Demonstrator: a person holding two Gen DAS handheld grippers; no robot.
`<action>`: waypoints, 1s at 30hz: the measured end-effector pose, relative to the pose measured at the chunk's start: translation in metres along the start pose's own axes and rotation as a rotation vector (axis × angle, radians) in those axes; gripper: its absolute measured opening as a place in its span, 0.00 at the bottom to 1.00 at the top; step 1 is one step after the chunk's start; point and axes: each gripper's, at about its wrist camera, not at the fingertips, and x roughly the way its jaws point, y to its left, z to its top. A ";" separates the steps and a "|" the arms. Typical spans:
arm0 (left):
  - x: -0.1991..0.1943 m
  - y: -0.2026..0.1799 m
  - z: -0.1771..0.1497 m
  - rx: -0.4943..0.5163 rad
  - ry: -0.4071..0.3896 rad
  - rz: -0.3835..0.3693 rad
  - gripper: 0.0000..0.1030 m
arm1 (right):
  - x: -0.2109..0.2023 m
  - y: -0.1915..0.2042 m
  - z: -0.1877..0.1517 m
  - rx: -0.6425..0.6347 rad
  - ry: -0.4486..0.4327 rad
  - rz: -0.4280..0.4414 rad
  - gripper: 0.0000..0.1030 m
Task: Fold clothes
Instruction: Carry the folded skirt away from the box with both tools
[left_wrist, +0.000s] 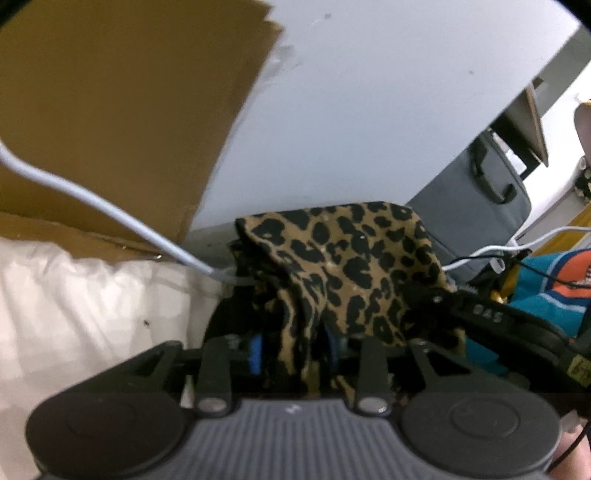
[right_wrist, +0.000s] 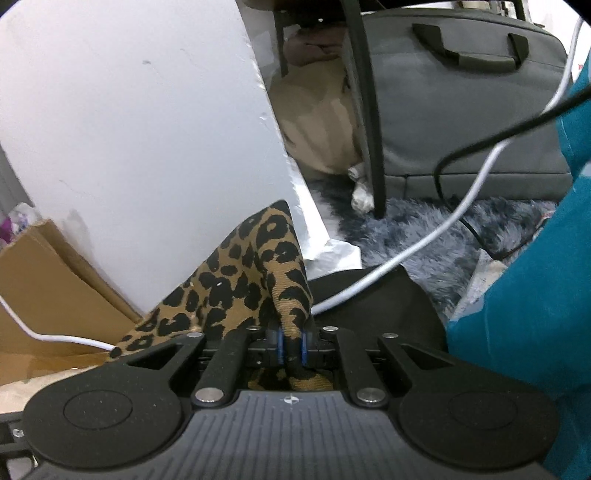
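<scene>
Leopard-print cloth (left_wrist: 343, 266) is pinched in both grippers at once and hangs bunched in the air between them. In the left wrist view the left gripper (left_wrist: 293, 349) has its blue-padded jaws drawn in narrow on a gathered fold of the fabric, which rises from the jaws and drapes over to the right. In the right wrist view the right gripper (right_wrist: 291, 345) is clamped nearly closed on another edge of the same cloth, the blue pads (right_wrist: 280, 347) pressed against it from both sides while the rest spreads away to the left. Behind the cloth stands a white panel (right_wrist: 129, 122), with brown cardboard (left_wrist: 110, 103) leaning to its left and white crinkled bedding (left_wrist: 74, 295) below that. A white cable (left_wrist: 92, 195) crosses in front of the cardboard toward the cloth; another white cable (right_wrist: 424, 243) and a black one run across the right wrist view. A grey bag with black handles (right_wrist: 461, 110) sits on a shaggy grey rug (right_wrist: 424, 240), a dark chair leg (right_wrist: 369, 110) standing in front of it. A teal sleeve (right_wrist: 535, 295) fills the right edge.
</scene>
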 end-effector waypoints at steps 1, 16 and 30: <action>-0.001 0.002 0.001 -0.005 0.007 0.005 0.40 | -0.003 -0.001 0.000 0.004 -0.010 -0.002 0.18; -0.062 -0.026 0.013 0.101 -0.090 0.012 0.33 | -0.063 -0.007 -0.020 -0.013 -0.087 0.016 0.20; -0.012 -0.042 -0.022 0.375 0.008 0.048 0.23 | -0.058 -0.047 -0.070 0.059 0.031 -0.029 0.49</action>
